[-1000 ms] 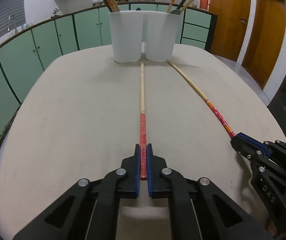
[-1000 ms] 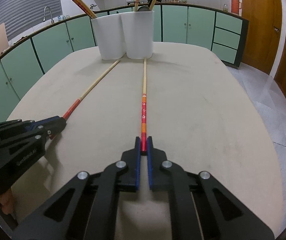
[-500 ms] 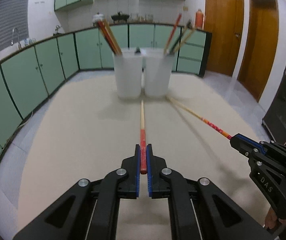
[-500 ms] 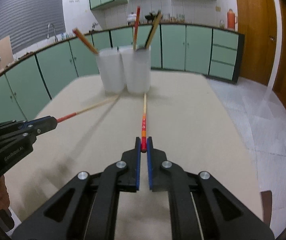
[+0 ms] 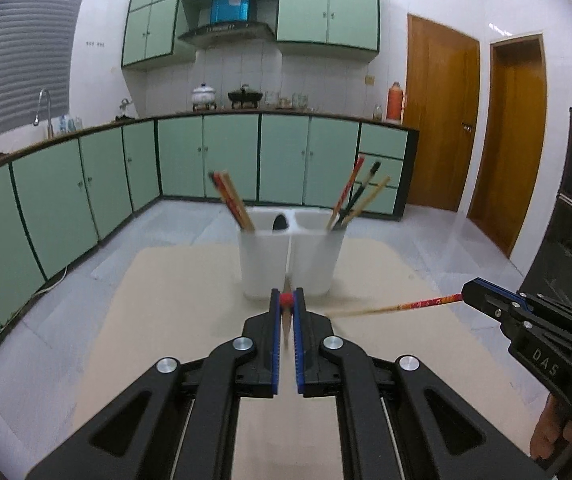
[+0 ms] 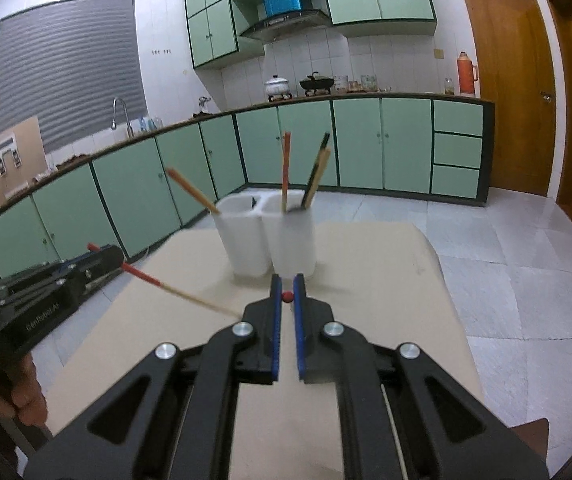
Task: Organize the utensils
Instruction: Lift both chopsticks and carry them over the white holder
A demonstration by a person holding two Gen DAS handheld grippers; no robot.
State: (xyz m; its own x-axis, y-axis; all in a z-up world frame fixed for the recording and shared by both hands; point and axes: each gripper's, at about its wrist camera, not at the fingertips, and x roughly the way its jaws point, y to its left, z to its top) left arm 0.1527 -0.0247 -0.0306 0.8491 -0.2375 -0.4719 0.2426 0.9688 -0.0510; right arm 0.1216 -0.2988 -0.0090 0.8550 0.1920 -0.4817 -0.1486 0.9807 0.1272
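The left tool (image 5: 286, 301) is clamped on the red-painted end of a long bamboo chopstick (image 5: 286, 300), held clear above the beige bench (image 5: 173, 304). The right tool (image 6: 286, 297) is likewise clamped on the red tip of a second red-and-bamboo chopstick (image 6: 286, 296), also clear of the bench. Both tools point toward two white plastic utensil cups (image 5: 292, 256) standing touching side by side at the far end of the bench, each containing upright chopsticks.

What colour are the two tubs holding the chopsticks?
White tubs, clearest in the right wrist view.
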